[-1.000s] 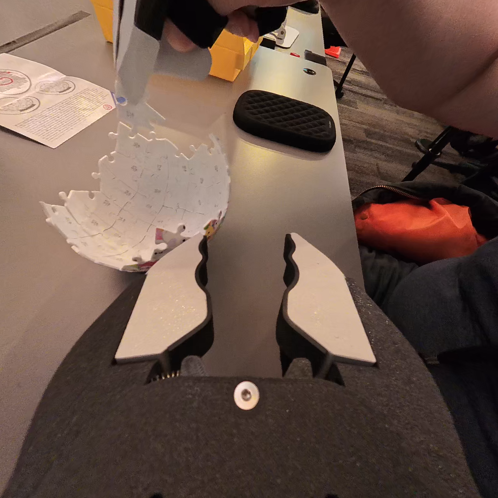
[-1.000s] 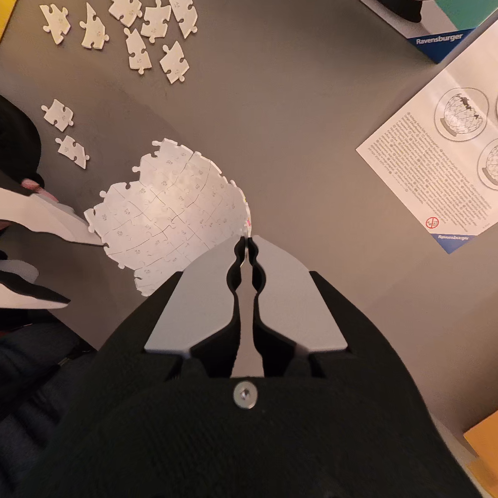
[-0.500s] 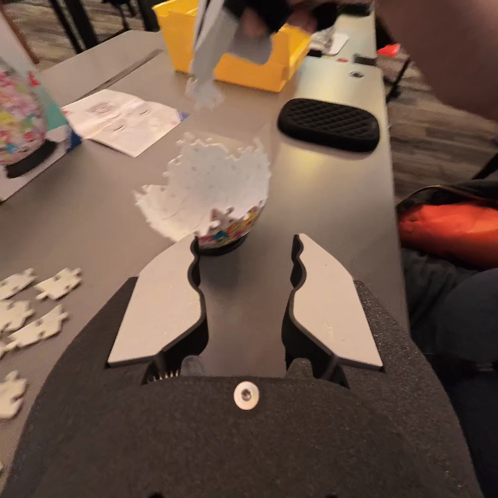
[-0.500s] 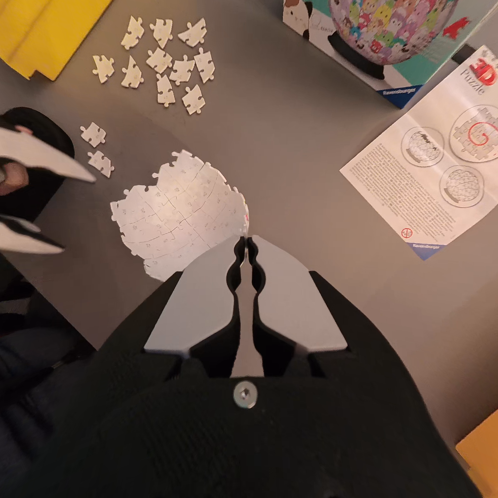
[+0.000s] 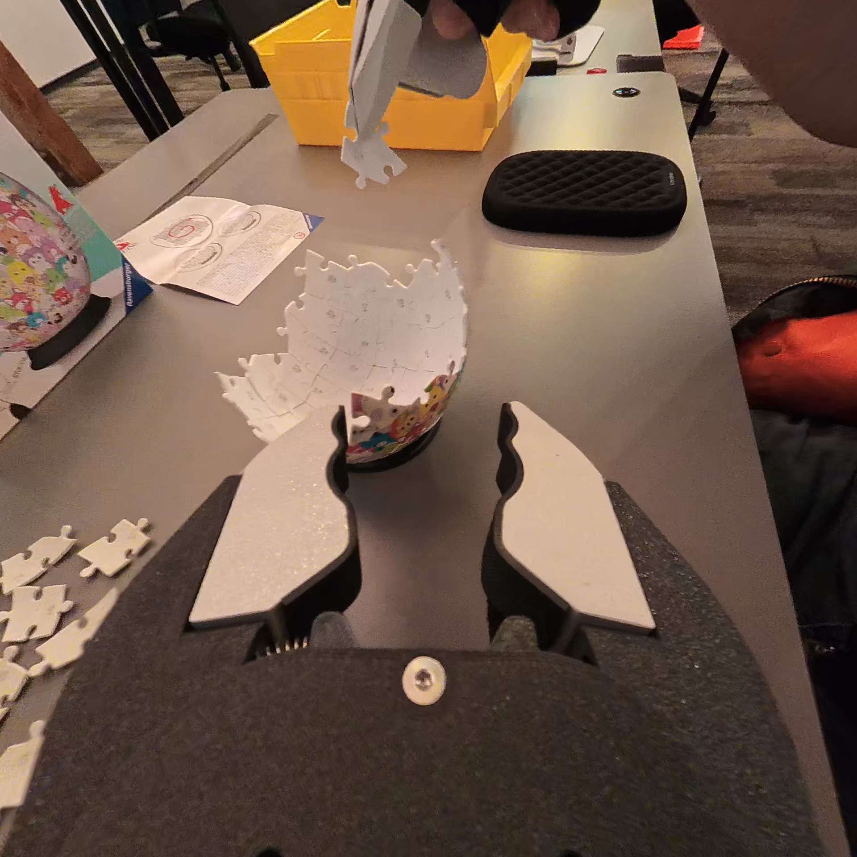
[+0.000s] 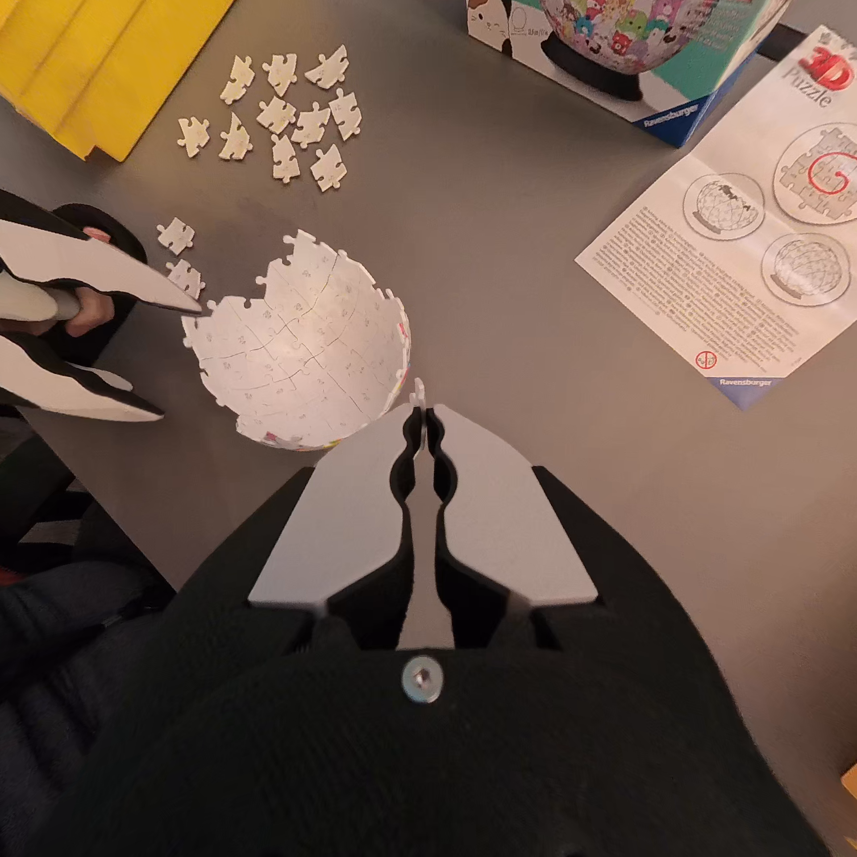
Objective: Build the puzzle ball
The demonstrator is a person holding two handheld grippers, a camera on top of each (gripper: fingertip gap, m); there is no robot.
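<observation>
Both grippers have pulled back since a second ago, so the box and loose pieces are now in frame, and the right one has lifted higher above the shell.

Left gripper (image 5: 422, 419) has its fingers wide apart with nothing between them, hovering low over the table (image 5: 579, 352) just in front of the shell (image 5: 371, 343). From the right wrist view one left fingertip (image 6: 185, 303) looks like it sits right at the shell's jagged rim, can't tell if it's actually touching.

Right gripper (image 6: 423, 412) has its fingers pinched together on a single piece (image 5: 371, 157), held edge-on up in the air, above and behind the shell in the left wrist view. In its own view only a sliver of that piece pokes out past the tips, just beside the shell's rim.

That shell is roughly a half ball, white numbered insides facing up, colourful print on the outside, sitting on a dark stand (image 5: 417, 452) near the table's middle.

Other stuff:
- bunch of loose pieces (image 6: 297, 118) lying white side up, well apart from the shell, plus two more (image 6: 178, 252) closer to it
- box (image 6: 649, 55) with the finished ball pictured on it
- unfolded leaflet (image 6: 723, 278) next to the box
- yellow bin (image 5: 417, 102) at the far end
- black pad (image 5: 584, 192) off to the right side
- orange and dark bag (image 5: 807, 361) past the table edge
</observation>
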